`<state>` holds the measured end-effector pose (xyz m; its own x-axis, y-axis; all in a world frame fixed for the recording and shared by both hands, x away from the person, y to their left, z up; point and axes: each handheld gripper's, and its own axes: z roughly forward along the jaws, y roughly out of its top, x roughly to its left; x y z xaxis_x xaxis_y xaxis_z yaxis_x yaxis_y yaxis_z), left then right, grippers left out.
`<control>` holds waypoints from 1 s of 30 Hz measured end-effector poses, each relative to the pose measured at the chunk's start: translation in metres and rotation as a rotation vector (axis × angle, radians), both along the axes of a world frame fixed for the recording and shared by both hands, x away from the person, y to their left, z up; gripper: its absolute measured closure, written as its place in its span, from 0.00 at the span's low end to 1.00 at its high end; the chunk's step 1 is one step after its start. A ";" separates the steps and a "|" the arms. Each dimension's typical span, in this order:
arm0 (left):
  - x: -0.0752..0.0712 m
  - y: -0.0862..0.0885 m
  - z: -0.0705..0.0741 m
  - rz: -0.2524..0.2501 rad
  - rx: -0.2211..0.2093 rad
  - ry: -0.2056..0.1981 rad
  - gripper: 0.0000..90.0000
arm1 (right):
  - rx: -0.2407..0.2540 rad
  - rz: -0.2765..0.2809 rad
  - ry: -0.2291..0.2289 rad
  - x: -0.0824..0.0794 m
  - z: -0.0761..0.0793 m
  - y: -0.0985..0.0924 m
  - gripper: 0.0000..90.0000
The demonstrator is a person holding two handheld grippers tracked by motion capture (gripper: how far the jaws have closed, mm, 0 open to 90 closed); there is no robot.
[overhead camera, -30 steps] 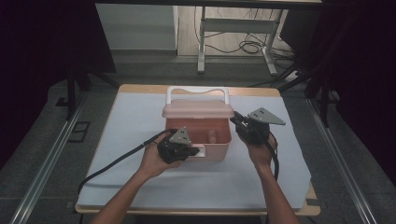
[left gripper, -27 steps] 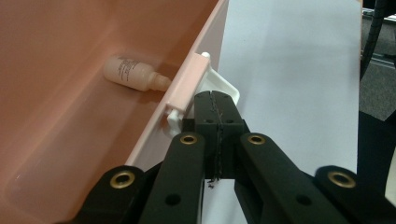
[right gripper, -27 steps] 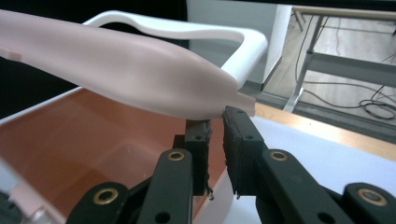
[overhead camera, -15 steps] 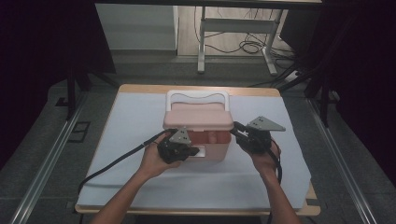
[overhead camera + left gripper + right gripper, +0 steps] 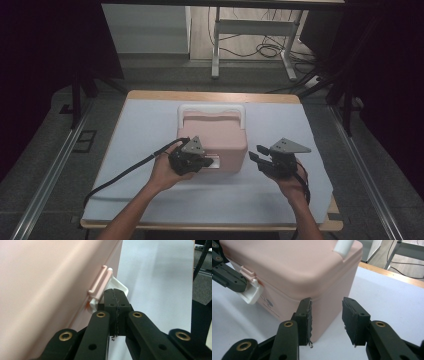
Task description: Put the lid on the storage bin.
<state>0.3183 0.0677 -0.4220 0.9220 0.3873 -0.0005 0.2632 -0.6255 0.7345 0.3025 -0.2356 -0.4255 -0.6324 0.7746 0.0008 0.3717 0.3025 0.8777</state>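
Note:
A pink lidded box (image 5: 212, 135) with a white handle (image 5: 211, 107) lying back on its lid stands mid-table. Its white front latch (image 5: 117, 286) is flipped outward. My left gripper (image 5: 202, 162) is shut, its tips (image 5: 115, 296) pressed against that latch with nothing between the pads. The right gripper view shows the same latch (image 5: 252, 293) against the left gripper (image 5: 227, 277). My right gripper (image 5: 256, 152) hovers just off the box's right front corner (image 5: 329, 290). Its jaws have just been opening and stand open (image 5: 327, 315), with nothing between them.
The box sits on a white cloth (image 5: 150, 125) over a wooden table (image 5: 210, 95). Free cloth lies to either side and in front. Beyond the far edge are a desk frame (image 5: 250, 30) and floor cables (image 5: 260, 50).
My right gripper has left the right side of the box lid, dropping toward the near right, and its jaws have spread. The left gripper stayed at the latch.

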 end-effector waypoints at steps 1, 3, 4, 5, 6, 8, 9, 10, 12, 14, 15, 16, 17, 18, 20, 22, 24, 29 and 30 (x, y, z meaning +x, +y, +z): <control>0.000 0.000 0.000 0.000 0.000 0.000 1.00 | 0.001 0.000 0.000 -0.001 -0.001 -0.002 0.66; 0.000 0.000 0.000 -0.001 0.000 0.001 1.00 | 0.010 0.003 0.009 -0.002 -0.003 -0.005 0.66; 0.001 0.000 0.000 -0.001 -0.001 0.001 1.00 | 0.015 0.003 0.011 -0.002 -0.004 -0.006 0.66; 0.000 0.000 0.000 -0.001 -0.001 0.001 1.00 | 0.016 0.003 0.012 -0.002 -0.005 -0.007 0.66; 0.000 0.000 0.000 0.000 -0.001 0.002 1.00 | 0.021 0.004 0.015 -0.002 -0.008 -0.008 0.65; 0.000 0.000 0.000 0.000 -0.002 0.001 1.00 | 0.023 0.004 0.016 -0.002 -0.009 -0.009 0.65; 0.000 0.000 0.000 0.001 -0.003 0.000 1.00 | 0.031 0.004 0.019 -0.002 -0.011 -0.010 0.65; 0.000 0.000 0.000 0.001 -0.003 -0.001 1.00 | 0.039 0.006 0.020 -0.002 -0.012 -0.011 0.64; 0.000 0.000 0.000 0.000 -0.005 -0.004 1.00 | 0.039 0.005 0.029 0.000 -0.016 -0.014 0.63; 0.000 0.001 0.001 -0.002 -0.013 0.001 0.98 | 0.051 0.005 0.026 0.001 -0.017 -0.017 0.63; 0.000 0.001 0.001 -0.002 -0.013 0.001 0.96 | 0.051 0.005 0.026 0.001 -0.017 -0.017 0.63; 0.000 0.002 0.002 -0.005 -0.017 0.002 0.96 | 0.057 0.006 0.028 0.001 -0.017 -0.018 0.63; 0.000 0.002 0.002 -0.009 -0.021 0.000 0.93 | 0.054 0.008 0.029 0.001 -0.018 -0.020 0.62; -0.001 0.002 0.002 -0.007 -0.018 -0.006 0.93 | 0.054 0.008 0.029 0.001 -0.018 -0.020 0.62; -0.002 0.003 0.002 -0.003 -0.023 -0.008 0.92 | 0.055 0.004 0.032 0.001 -0.019 -0.022 0.61; -0.004 0.004 0.004 -0.003 -0.035 -0.016 0.87 | 0.062 -0.003 0.036 0.000 -0.022 -0.027 0.61; -0.008 0.010 0.009 0.005 -0.057 -0.043 0.84 | 0.060 -0.001 0.038 -0.001 -0.023 -0.030 0.61; -0.014 0.019 0.015 0.032 -0.089 -0.062 0.80 | 0.071 -0.004 0.019 -0.005 -0.025 -0.037 0.61; -0.015 0.022 0.015 0.041 -0.093 -0.064 0.79 | 0.068 -0.004 0.016 -0.006 -0.026 -0.038 0.61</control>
